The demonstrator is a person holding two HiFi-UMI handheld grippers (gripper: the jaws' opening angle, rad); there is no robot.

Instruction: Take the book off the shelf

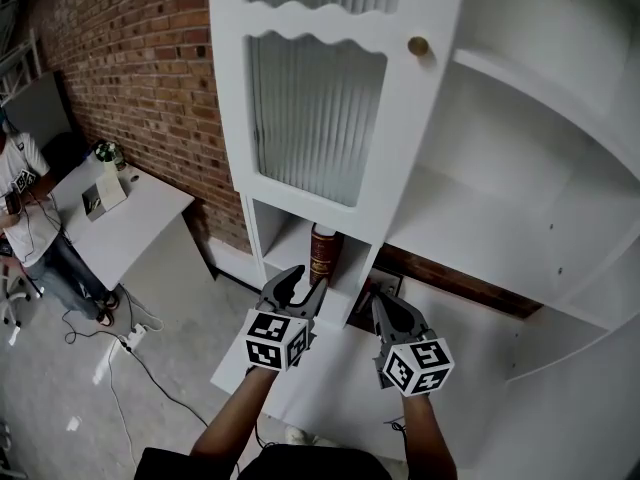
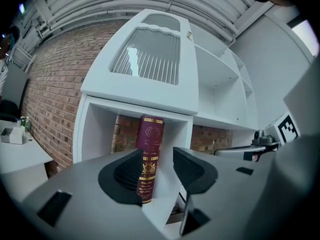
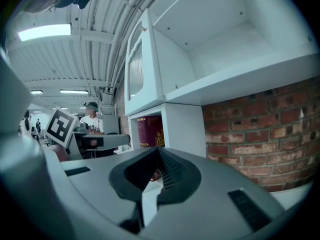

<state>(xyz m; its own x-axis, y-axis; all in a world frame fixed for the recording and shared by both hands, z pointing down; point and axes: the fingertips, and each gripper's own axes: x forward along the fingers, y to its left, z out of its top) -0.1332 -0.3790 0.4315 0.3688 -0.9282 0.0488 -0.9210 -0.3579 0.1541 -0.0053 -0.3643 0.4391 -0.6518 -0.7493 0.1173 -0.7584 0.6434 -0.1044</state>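
As the open left tool (image 1: pixel 308 280) faced the upright maroon gilt book (image 1: pixel 324 253), a skewed grip might topple it; the right tool (image 1: pixel 379 304) was closed.

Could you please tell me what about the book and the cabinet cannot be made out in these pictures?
- Title on the book: the gold print is too small and blurred in the left gripper view.
- Book's foot: covered by the left gripper in the head view.
- Behind the cabinet door: the ribbed glass blurs it in the head view.
- Much of the book's cover: hidden by the white upright in the right gripper view.
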